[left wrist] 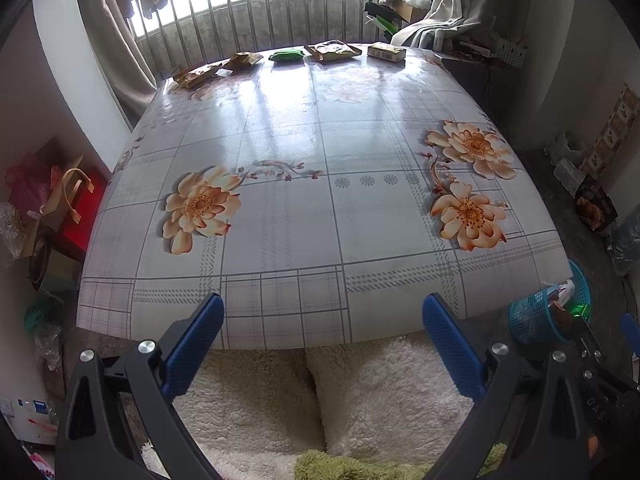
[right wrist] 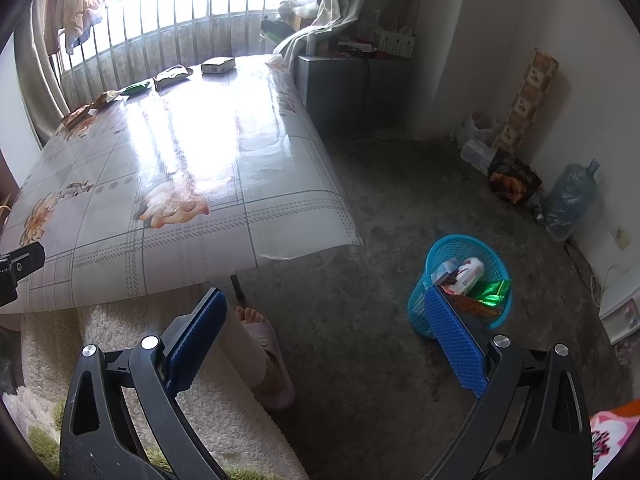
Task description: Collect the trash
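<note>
Along the far edge of the bench [left wrist: 320,216] five pieces of trash lie in a row: three tan packets, a green wrapper [left wrist: 286,55], a small box [left wrist: 386,51]. Left claw [left wrist: 322,346] and right claw [right wrist: 326,346] are spread wide, empty. Blue basket [right wrist: 436,252] sits on the floor off the near right corner, partly filled. The rightmost item is best taken first, gripped flat across its short side.

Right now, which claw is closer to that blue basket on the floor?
The right one. The right claw hangs open just above and beside the blue basket, one finger overlapping its rim in the view. The left claw is open over the table's near edge, farther away.
</note>
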Demonstrator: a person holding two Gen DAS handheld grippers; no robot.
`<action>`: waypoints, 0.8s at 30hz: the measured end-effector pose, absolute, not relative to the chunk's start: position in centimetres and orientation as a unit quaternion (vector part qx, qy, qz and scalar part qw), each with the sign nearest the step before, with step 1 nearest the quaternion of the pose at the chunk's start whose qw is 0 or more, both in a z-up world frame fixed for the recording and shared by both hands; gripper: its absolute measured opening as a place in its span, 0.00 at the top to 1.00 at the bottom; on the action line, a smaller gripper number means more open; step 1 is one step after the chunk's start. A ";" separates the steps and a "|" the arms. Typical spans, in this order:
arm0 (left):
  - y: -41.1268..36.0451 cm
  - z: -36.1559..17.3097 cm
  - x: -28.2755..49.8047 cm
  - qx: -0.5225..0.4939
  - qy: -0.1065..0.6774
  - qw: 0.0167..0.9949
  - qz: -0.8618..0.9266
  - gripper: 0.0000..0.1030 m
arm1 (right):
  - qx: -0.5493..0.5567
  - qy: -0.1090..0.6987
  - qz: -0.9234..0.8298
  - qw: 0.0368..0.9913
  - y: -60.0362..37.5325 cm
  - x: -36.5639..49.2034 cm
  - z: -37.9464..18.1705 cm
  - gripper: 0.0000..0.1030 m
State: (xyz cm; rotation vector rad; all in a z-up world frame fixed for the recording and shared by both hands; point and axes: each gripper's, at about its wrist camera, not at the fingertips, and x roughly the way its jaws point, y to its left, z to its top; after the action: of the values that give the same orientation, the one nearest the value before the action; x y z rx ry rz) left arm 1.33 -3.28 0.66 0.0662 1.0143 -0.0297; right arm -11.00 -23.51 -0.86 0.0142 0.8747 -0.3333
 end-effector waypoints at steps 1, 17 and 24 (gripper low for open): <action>-3.3 0.7 1.3 0.032 0.486 0.873 -0.014 0.06 | 0.007 0.421 -0.161 0.892 -23.5 -11.0 -0.9 0.08; -3.3 0.9 1.2 0.032 0.485 0.874 -0.013 0.06 | 0.008 0.421 -0.161 0.892 -23.5 -11.0 -0.9 0.08; -3.3 0.8 1.2 0.032 0.486 0.873 -0.013 0.06 | 0.009 0.424 -0.161 0.891 -23.3 -11.0 -0.9 0.08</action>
State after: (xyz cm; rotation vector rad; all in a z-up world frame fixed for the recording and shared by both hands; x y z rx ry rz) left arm 1.22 -3.32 0.78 0.0677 1.0151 -0.0265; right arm -10.99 -23.34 -0.89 0.0189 0.8791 -0.3338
